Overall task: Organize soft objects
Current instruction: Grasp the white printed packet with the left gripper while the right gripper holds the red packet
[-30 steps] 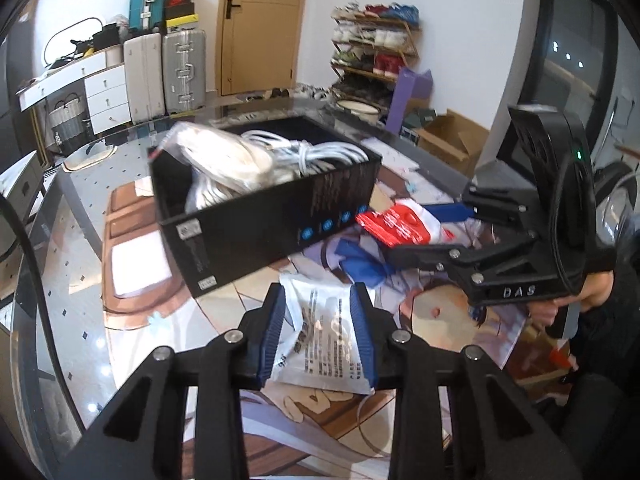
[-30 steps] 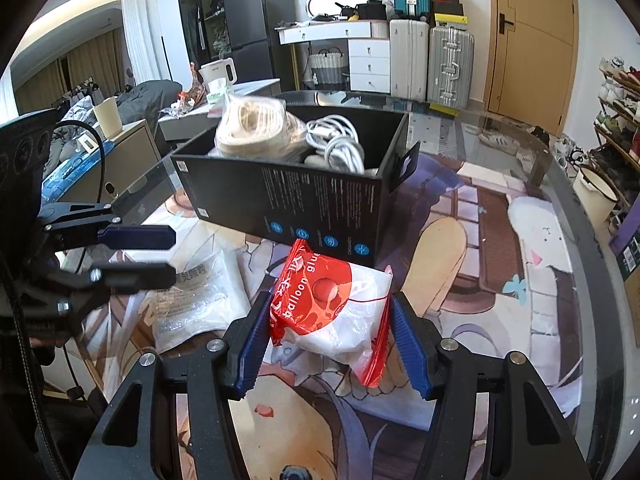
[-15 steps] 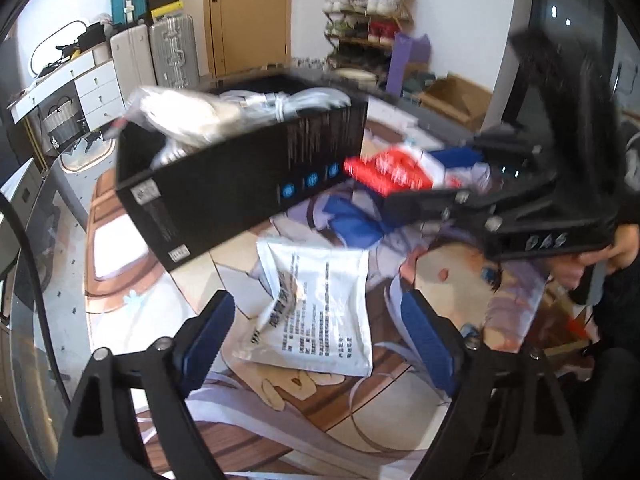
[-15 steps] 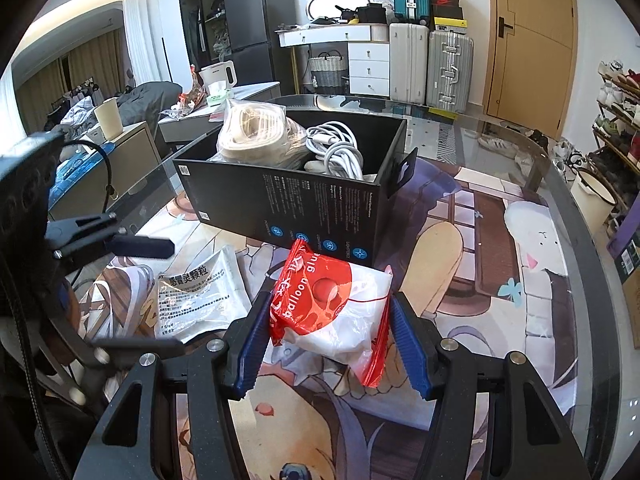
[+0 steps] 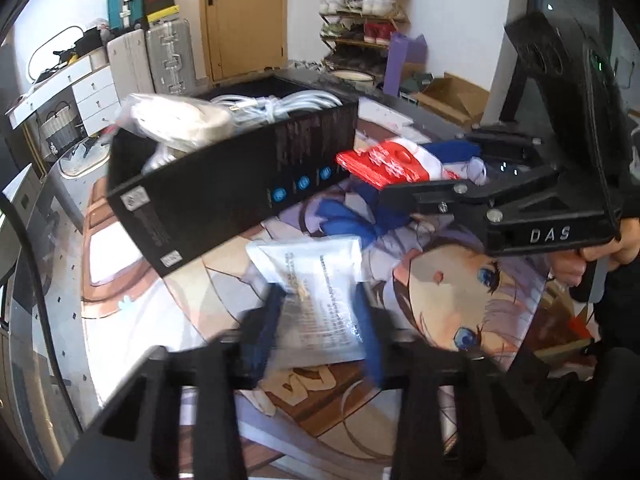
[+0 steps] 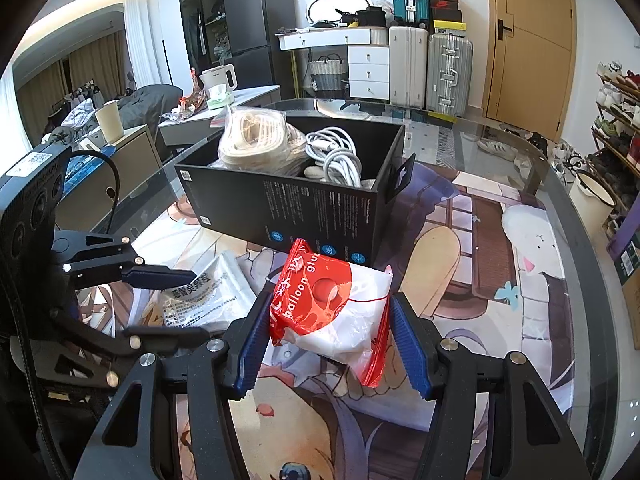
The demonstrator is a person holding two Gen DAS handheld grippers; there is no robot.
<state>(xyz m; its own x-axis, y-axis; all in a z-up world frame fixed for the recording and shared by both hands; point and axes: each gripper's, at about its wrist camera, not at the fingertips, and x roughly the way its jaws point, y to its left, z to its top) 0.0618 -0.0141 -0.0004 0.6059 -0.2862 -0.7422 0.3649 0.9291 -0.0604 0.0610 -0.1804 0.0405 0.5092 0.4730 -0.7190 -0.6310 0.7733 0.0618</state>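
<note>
A white printed packet [image 5: 316, 280] lies on the picture mat in front of the black box [image 5: 224, 184]. My left gripper [image 5: 320, 320] is blurred, its jaws closing with the pads against the packet's two sides. The right wrist view shows the same packet [image 6: 208, 300] between the left gripper's [image 6: 192, 306] fingers. My right gripper [image 6: 330, 340] is shut on a red and white balloon glue bag [image 6: 332, 304], held just before the black box [image 6: 312, 208]. The box holds a bagged cream rope [image 6: 256, 140] and a white cable [image 6: 336, 152].
The printed mat [image 6: 480, 280] covers a glass table [image 6: 580, 240] whose edge curves on the right. A person's hand [image 5: 572, 268] grips the right tool. Suitcases [image 6: 428, 68], drawers and a shoe rack [image 6: 616, 128] stand beyond the table.
The left jaws opened wide and let the white packet lie on the mat, then closed in on it again, a little lower. The right gripper and its bag have not moved.
</note>
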